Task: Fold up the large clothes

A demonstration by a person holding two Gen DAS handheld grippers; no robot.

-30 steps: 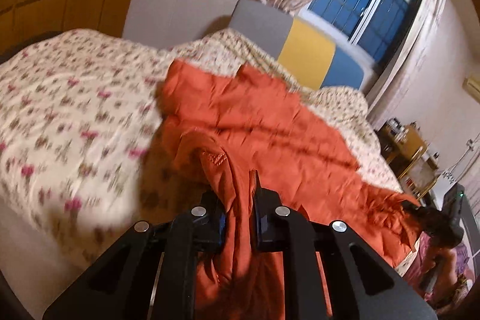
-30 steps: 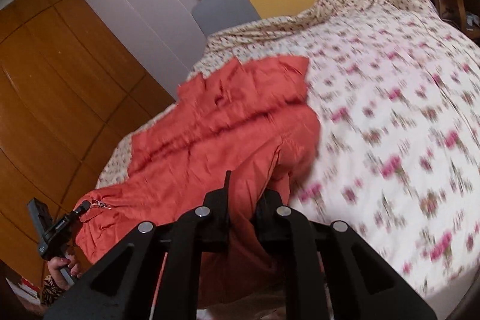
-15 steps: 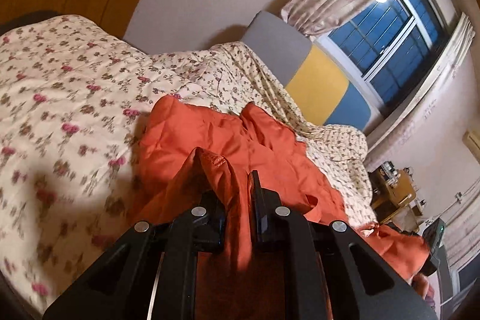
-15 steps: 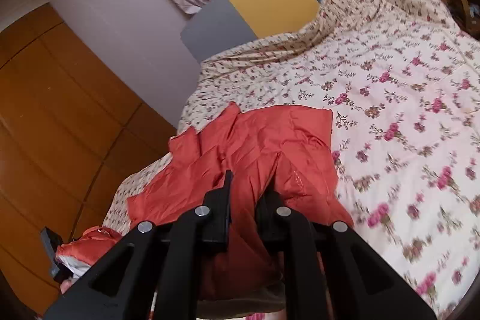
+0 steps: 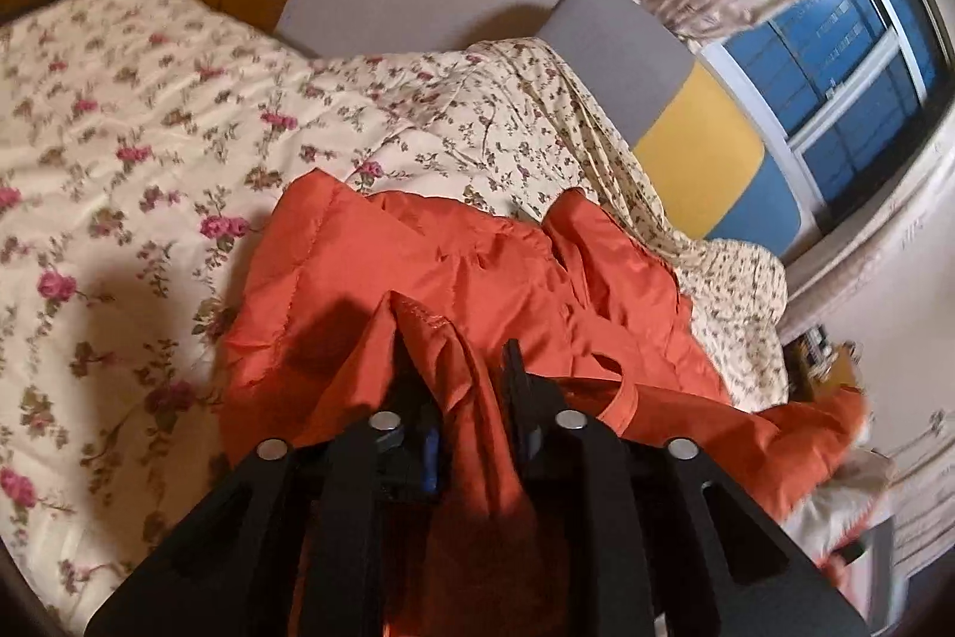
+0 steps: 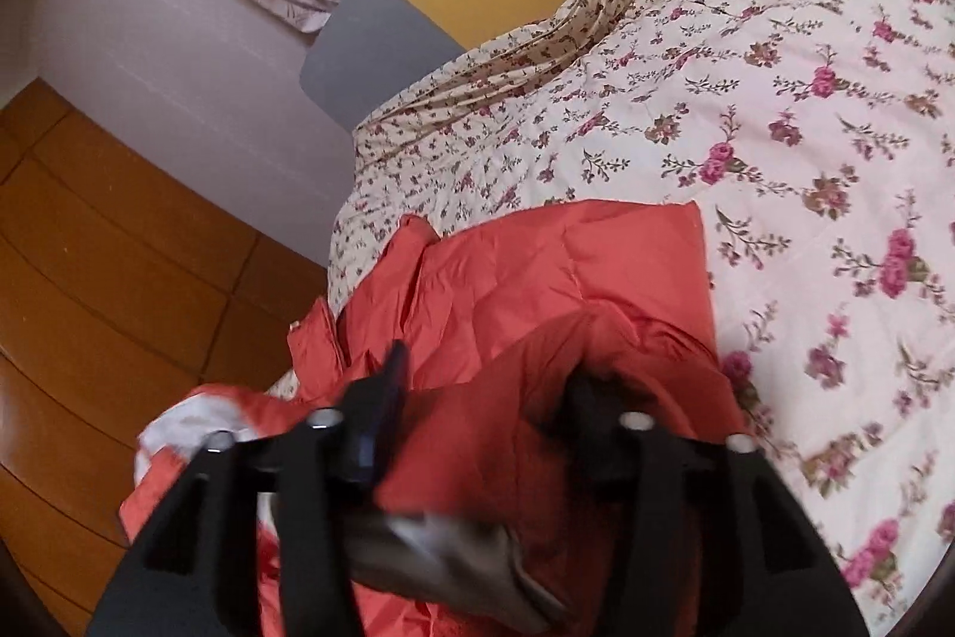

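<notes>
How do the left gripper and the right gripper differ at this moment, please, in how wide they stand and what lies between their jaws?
The left gripper has its jaws narrowly apart, just starting to open, with a fold of the orange jacket bunched between them. The right gripper has its jaws much wider apart and opening, the jacket lying loose between them without being pinched. Both point down at the same jacket on the flowered quilt.
</notes>
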